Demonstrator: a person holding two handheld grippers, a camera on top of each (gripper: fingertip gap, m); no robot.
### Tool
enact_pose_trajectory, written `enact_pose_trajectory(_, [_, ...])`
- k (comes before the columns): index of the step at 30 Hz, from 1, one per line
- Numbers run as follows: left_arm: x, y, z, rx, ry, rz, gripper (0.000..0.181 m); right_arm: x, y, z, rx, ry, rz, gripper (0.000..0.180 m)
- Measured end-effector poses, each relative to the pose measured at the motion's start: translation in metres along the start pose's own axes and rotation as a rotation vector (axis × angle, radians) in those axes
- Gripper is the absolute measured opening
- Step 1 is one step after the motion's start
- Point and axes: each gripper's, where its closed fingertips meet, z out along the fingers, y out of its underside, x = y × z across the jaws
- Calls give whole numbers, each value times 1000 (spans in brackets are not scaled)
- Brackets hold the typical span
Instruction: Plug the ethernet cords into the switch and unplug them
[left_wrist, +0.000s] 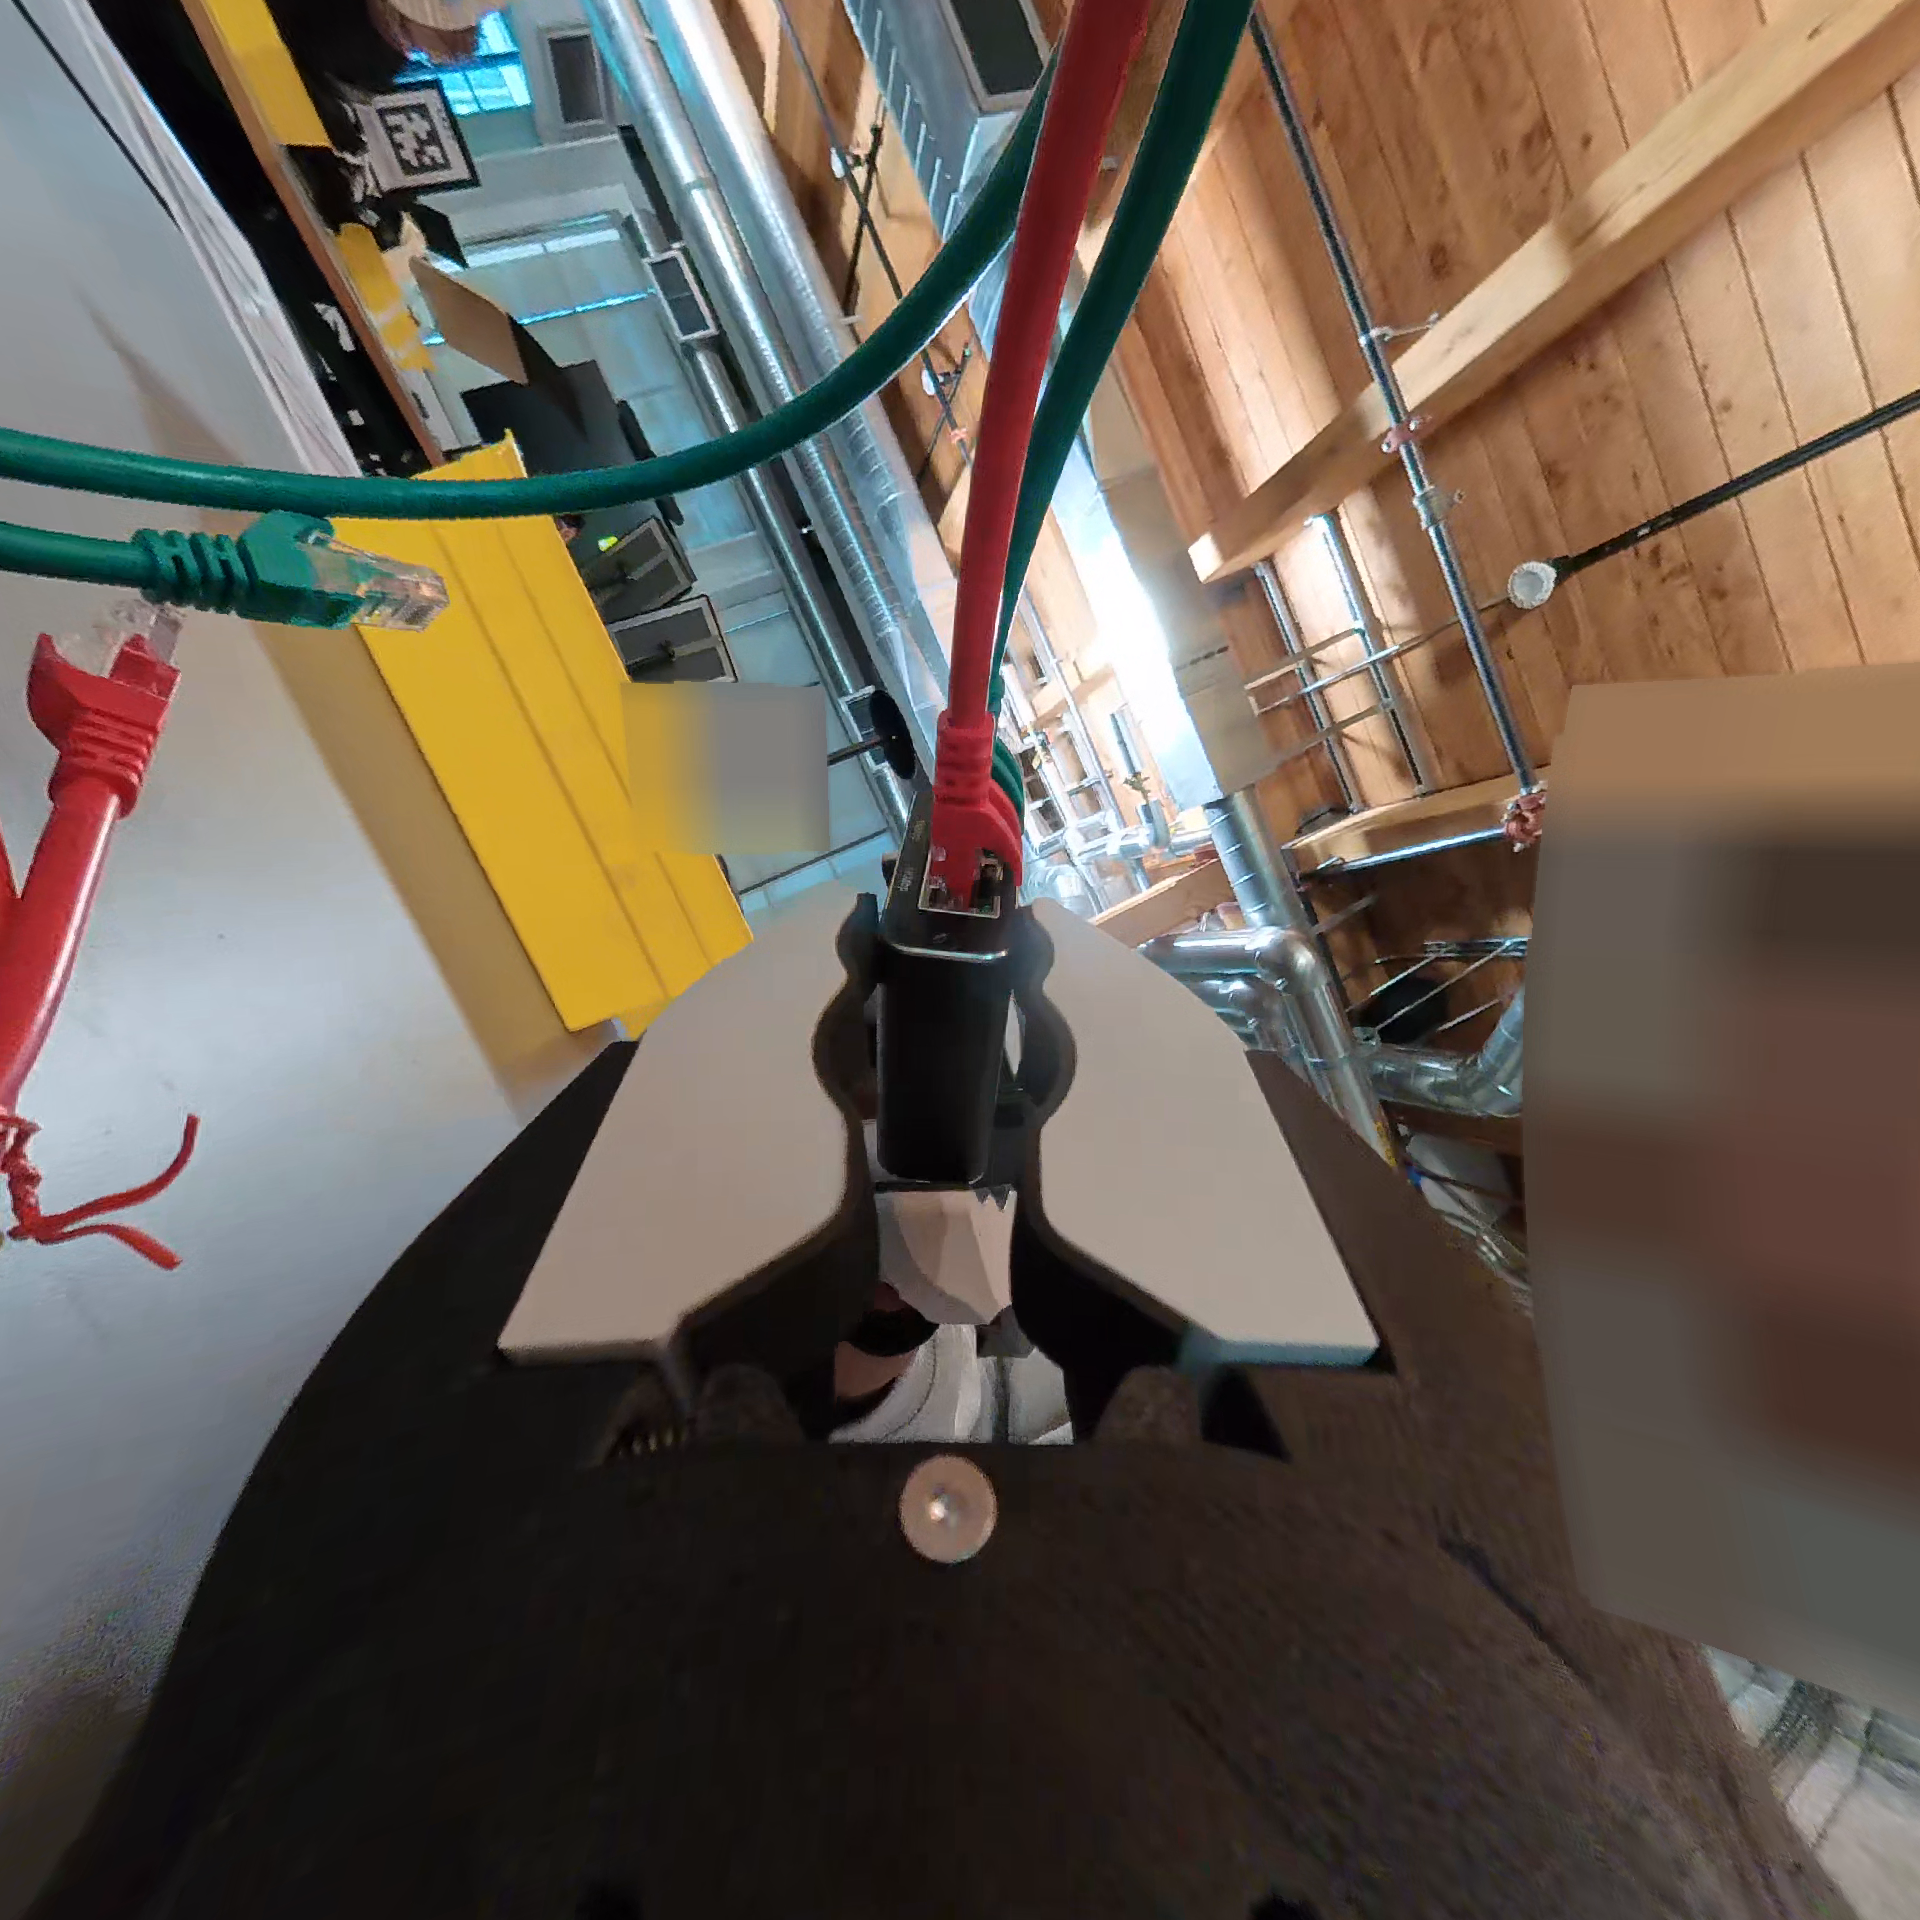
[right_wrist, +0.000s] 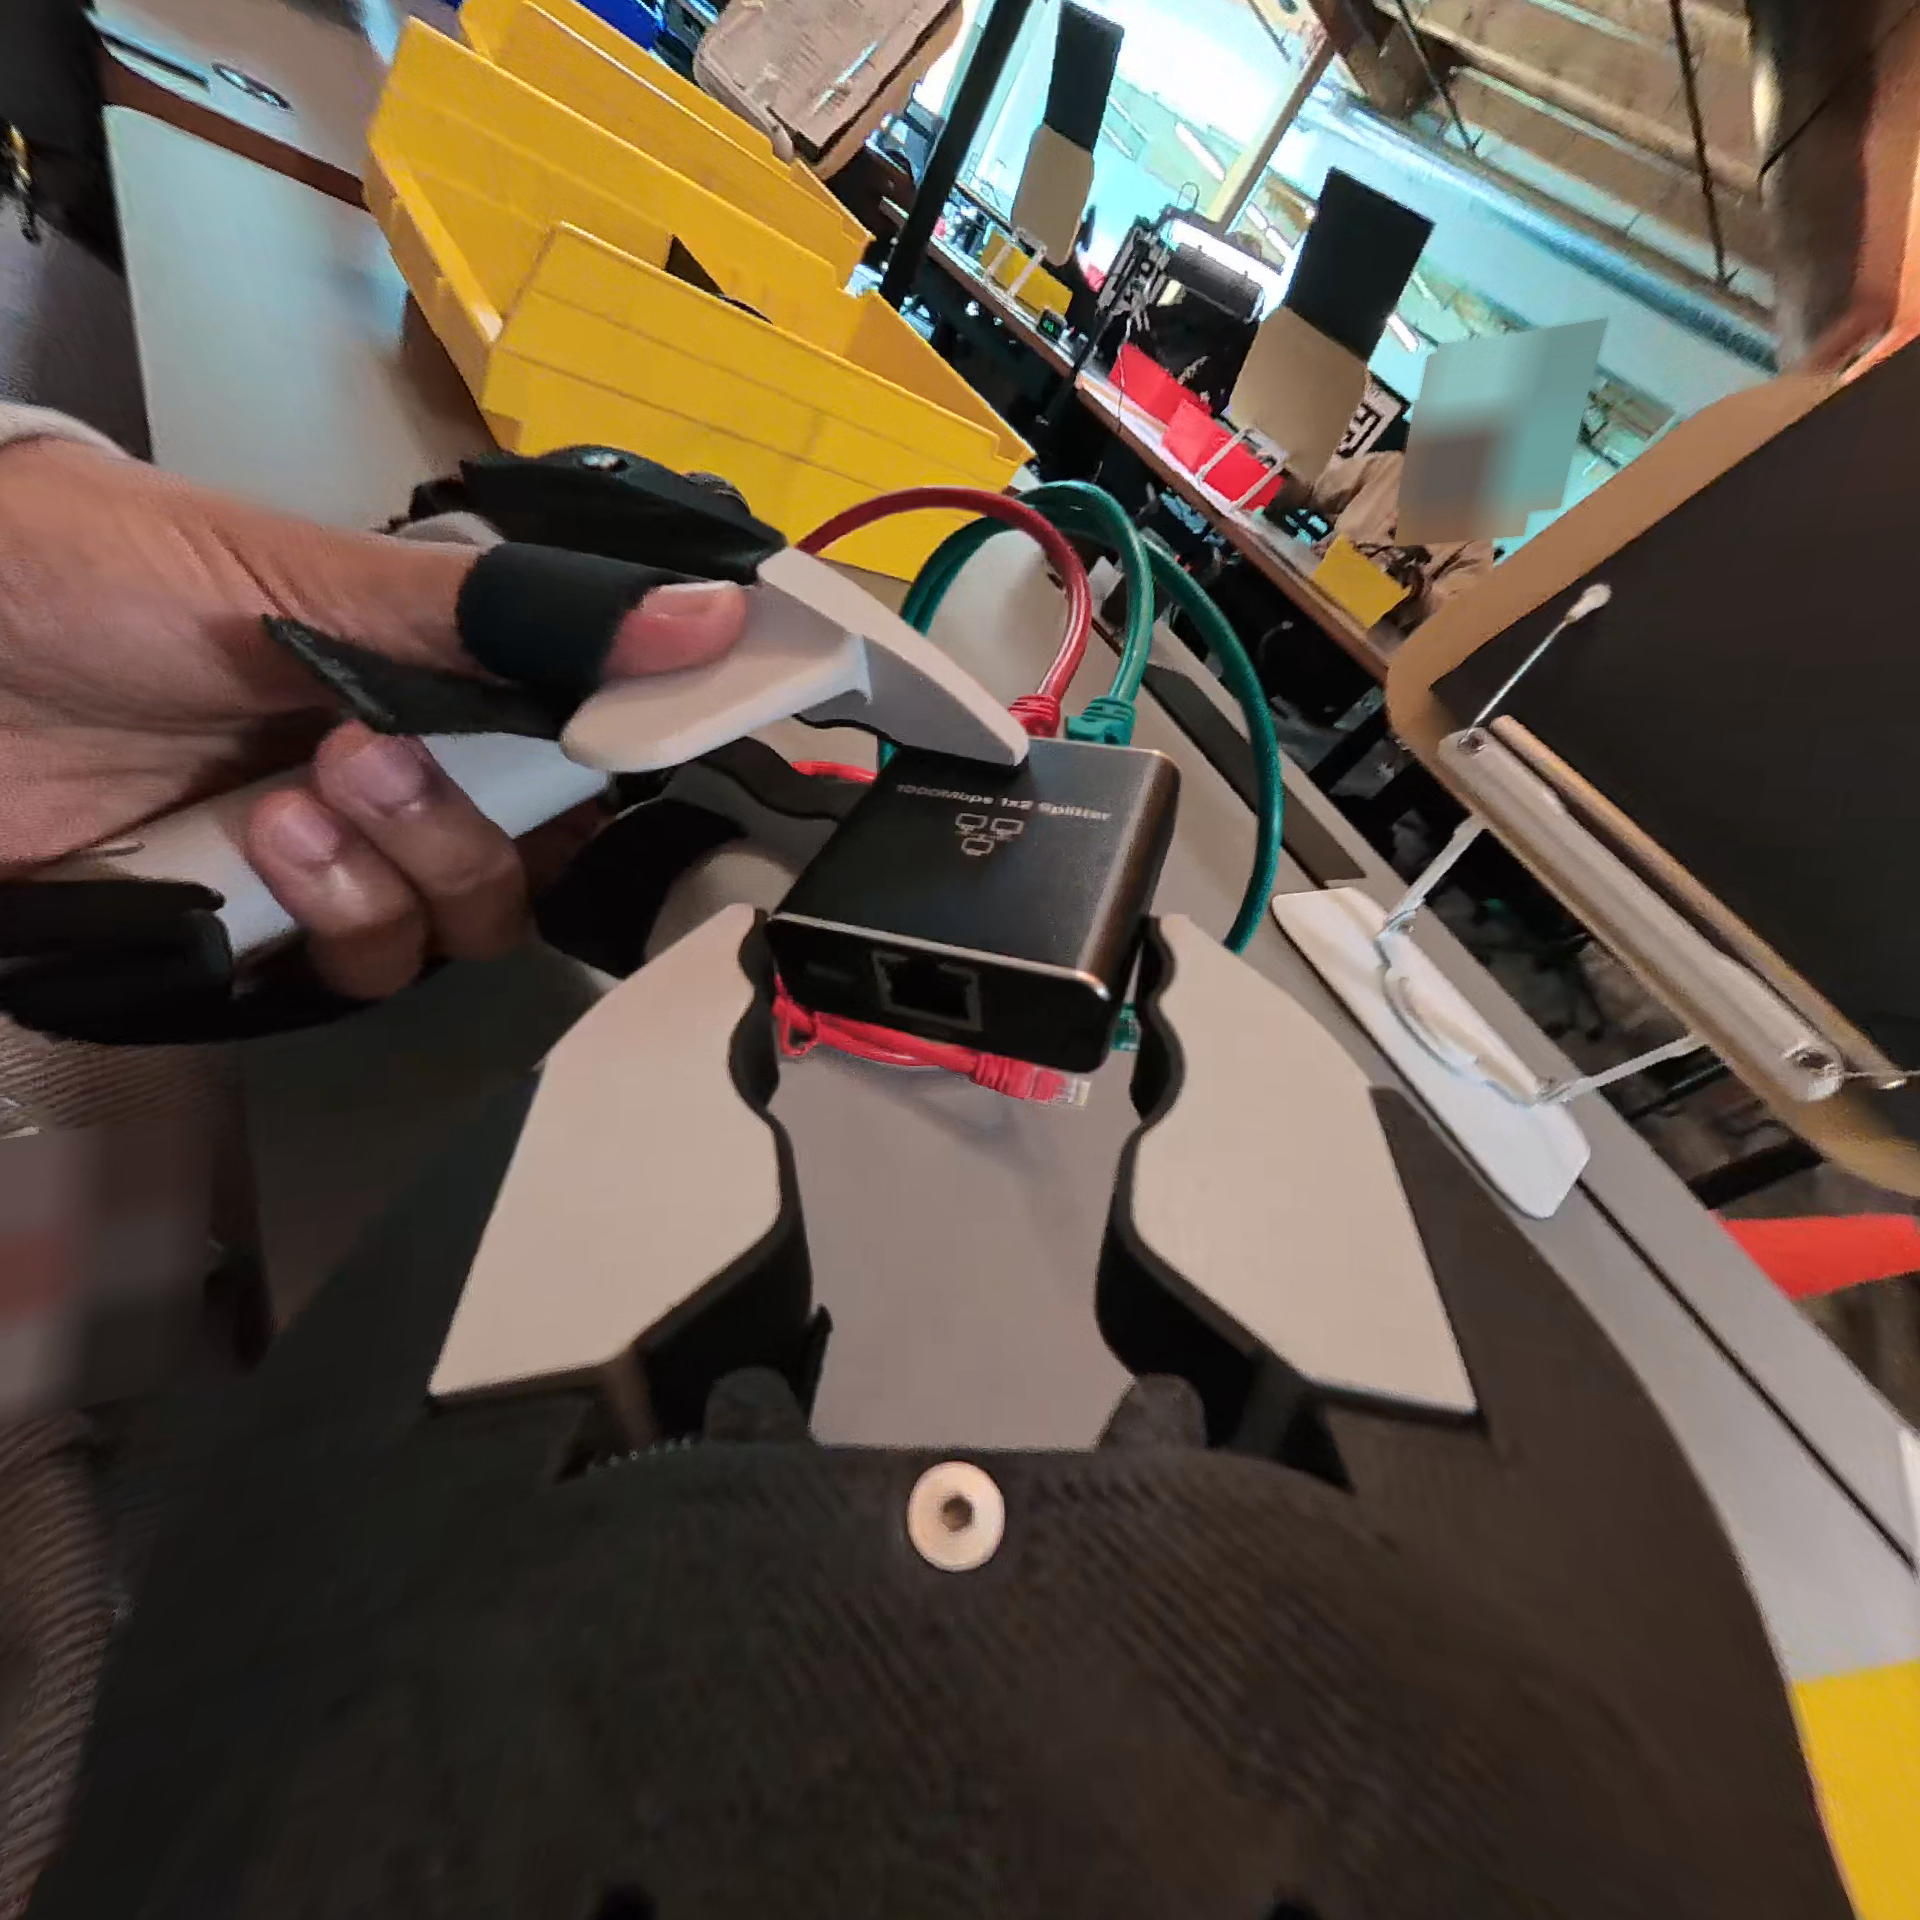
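Observation:
In the left wrist view my left gripper (left_wrist: 951, 935) is shut on the black switch (left_wrist: 935, 1060), held edge-on above the table. A red cord (left_wrist: 1013, 416) and a green cord (left_wrist: 1081, 364) are plugged into its far end. A free green plug (left_wrist: 343, 587) and a free red plug (left_wrist: 104, 686) hang at the left. In the right wrist view my right gripper (right_wrist: 951, 987) is open, its fingertips close beside the near end of the switch (right_wrist: 997, 862), which shows an empty port. The left gripper's white finger (right_wrist: 831, 665) lies on the switch's top. A red plug (right_wrist: 1029, 1081) lies under it.
Yellow bins (right_wrist: 675, 353) stand on the table (right_wrist: 956, 1247) behind the switch and also show in the left wrist view (left_wrist: 520, 727). A person's hand (right_wrist: 156, 644) holds the left gripper. A white base with a wire stand (right_wrist: 1434, 1049) sits at the right.

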Motion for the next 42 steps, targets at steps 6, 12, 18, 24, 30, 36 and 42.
enact_pose_trajectory(6, [-3, 2, -1, -44, -23, 45, 31, 6, 1, -2, -10, -15, 4, 67])
enact_pose_trajectory(12, [-3, -2, -3, -71, -99, 203, 43, 43, 11, -13, 13, -9, 305, 67])
enact_pose_trajectory(18, [18, -6, 0, -147, -192, 635, 44, 92, 43, -29, 37, 12, 703, 67])
enact_pose_trajectory(24, [65, -54, -21, 20, -281, 1065, 45, 95, 50, -33, 32, -105, 753, 67])
enact_pose_trajectory(30, [75, -108, -65, 184, -427, 1108, 54, 96, 34, -40, 101, -155, 693, 67])
enact_pose_trajectory(36, [21, -110, -70, 126, -439, 775, 68, 113, 6, -59, 305, -172, 751, 66])
enact_pose_trajectory(42, [3, -74, -45, -84, -334, 627, 76, 110, -10, -68, 386, -202, 696, 65])
